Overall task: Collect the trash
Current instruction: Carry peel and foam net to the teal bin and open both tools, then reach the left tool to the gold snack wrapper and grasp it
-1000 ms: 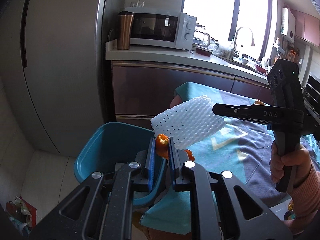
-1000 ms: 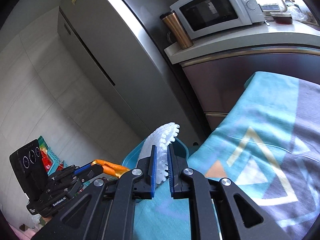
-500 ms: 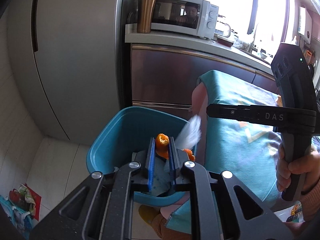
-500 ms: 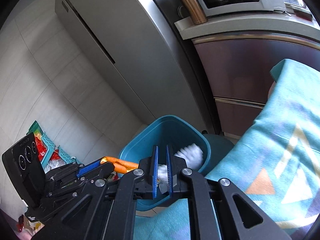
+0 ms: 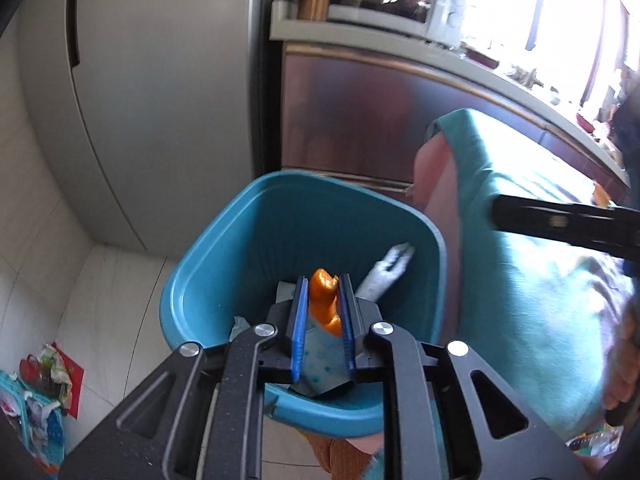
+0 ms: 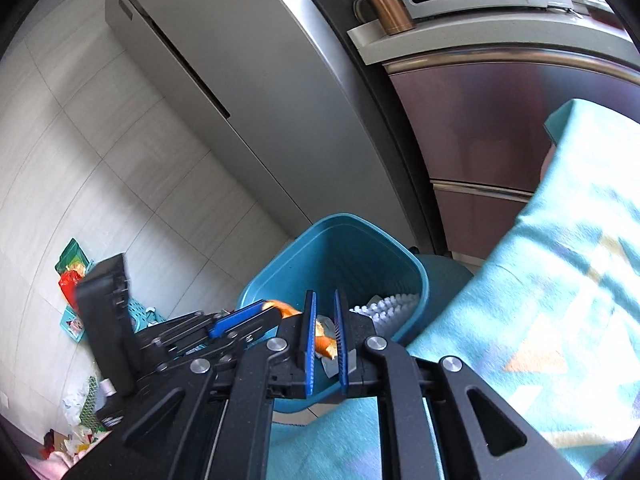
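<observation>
White foam net [image 6: 394, 304] now dropped in the teal bin [image 5: 208, 256]; right gripper [image 6: 322, 320] pressed together, empty. Left gripper [image 5: 323, 300] now over the bin, jaws easing apart, orange peel [image 5: 325, 300] between them; drop looks next.

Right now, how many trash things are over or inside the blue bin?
2. The orange peel is between the left gripper pads, whose jaws are opening, above the blue bin. The white foam net lies inside it. Some paper scraps may be hidden underneath.

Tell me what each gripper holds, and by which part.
Left gripper: orange peel between its opening jaws, pinched along its sides, upper tip free. Right gripper: nothing held; the foam net lies in the bin.
</observation>
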### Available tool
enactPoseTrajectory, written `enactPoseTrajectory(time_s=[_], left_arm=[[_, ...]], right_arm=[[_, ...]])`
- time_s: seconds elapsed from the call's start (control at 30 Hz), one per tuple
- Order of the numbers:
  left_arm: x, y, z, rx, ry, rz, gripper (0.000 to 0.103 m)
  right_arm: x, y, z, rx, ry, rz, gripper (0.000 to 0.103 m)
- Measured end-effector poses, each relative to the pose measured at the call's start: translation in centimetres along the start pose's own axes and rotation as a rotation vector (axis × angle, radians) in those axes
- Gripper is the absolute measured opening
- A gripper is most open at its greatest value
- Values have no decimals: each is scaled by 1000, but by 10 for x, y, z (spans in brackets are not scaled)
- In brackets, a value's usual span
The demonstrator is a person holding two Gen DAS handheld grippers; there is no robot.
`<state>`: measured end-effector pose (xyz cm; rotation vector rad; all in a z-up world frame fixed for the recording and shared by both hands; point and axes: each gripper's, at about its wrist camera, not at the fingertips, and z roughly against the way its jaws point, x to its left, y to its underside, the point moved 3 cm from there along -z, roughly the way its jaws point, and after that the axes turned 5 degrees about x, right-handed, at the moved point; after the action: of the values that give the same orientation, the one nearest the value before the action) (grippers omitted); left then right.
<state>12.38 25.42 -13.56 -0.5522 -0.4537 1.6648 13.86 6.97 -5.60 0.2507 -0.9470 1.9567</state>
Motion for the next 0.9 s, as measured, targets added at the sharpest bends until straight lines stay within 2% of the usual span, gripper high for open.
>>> enactPoseTrajectory(time_s=[0.07,0.13,0.23,0.43,0.5,0.67,0.9], left_arm=[[1,0,-10,18,2,3,18],[1,1,-17,28,-4,10,28],[-2,4,-19,26,-12,4,30],[-23,0,5,-53,17,-47,34],[-36,-4,20,-93,52,-72,37],[-80,-7,53,-177,145,-151,40],[-154,-4,75,-217,280,-273,44]], right_arm=[[-2,-2,0,-2,-2,-5,9],[-2,0,4,-5,0,-4,9],[-5,3,10,-15,-4,-8,10],[-10,14,37,-58,7,8,20],[-13,20,52,-82,21,15,26],[-30,35,95,-159,69,1,28],[-69,70,163,-245,197,-63,34]])
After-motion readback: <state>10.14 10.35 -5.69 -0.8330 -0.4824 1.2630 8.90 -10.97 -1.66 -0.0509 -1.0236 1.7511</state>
